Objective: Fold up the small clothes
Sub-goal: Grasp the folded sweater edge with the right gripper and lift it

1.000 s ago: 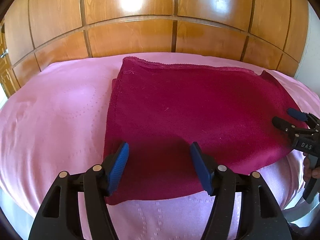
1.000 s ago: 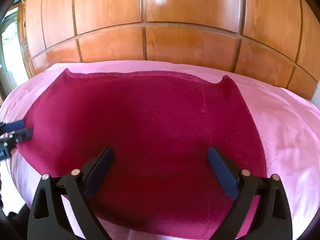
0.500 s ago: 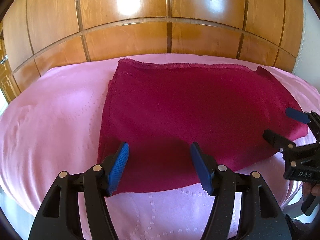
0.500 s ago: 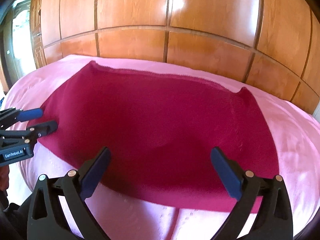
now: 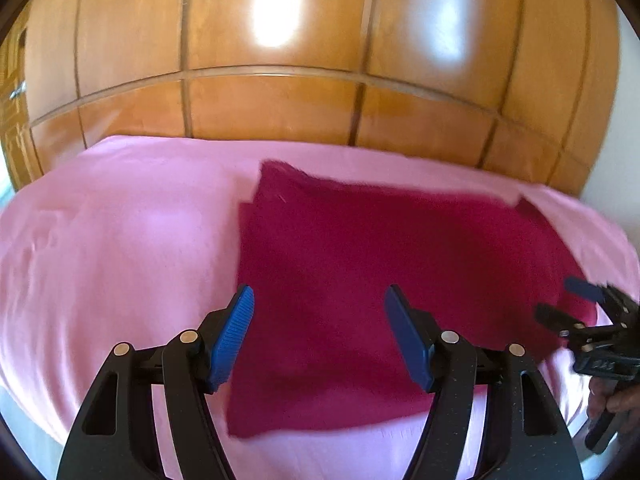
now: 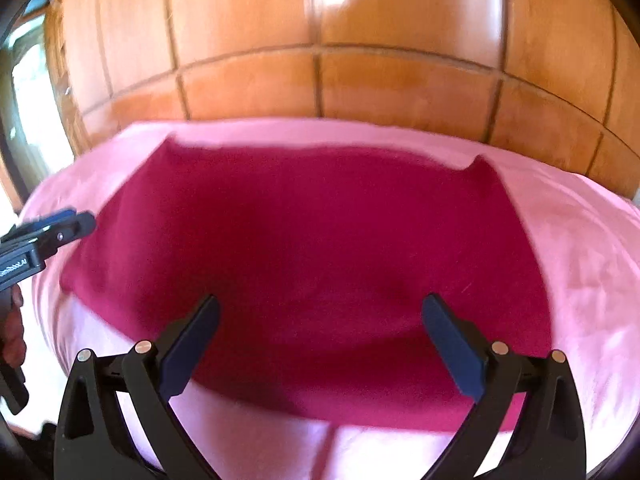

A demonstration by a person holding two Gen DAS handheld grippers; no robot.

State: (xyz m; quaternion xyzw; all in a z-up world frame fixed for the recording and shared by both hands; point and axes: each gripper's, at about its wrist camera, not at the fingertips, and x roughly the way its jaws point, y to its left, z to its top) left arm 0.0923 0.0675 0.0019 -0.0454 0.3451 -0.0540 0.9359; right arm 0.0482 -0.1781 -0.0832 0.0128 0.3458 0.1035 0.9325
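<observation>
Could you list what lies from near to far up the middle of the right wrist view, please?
Right gripper → pink sheet → dark red cloth → pink sheet again → wooden panels.

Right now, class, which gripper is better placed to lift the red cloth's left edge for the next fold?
Left. The left gripper hangs at the red cloth's left edge, jaws opening, empty; the right gripper sits further right.

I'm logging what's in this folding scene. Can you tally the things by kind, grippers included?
Dark red garment, lying flat on the sheet: 1
Pink bedsheet: 1
Grippers, left gripper, jaws opening, nothing between them, and right gripper, open: 2
Wooden panelled wall: 1
Total: 5
</observation>
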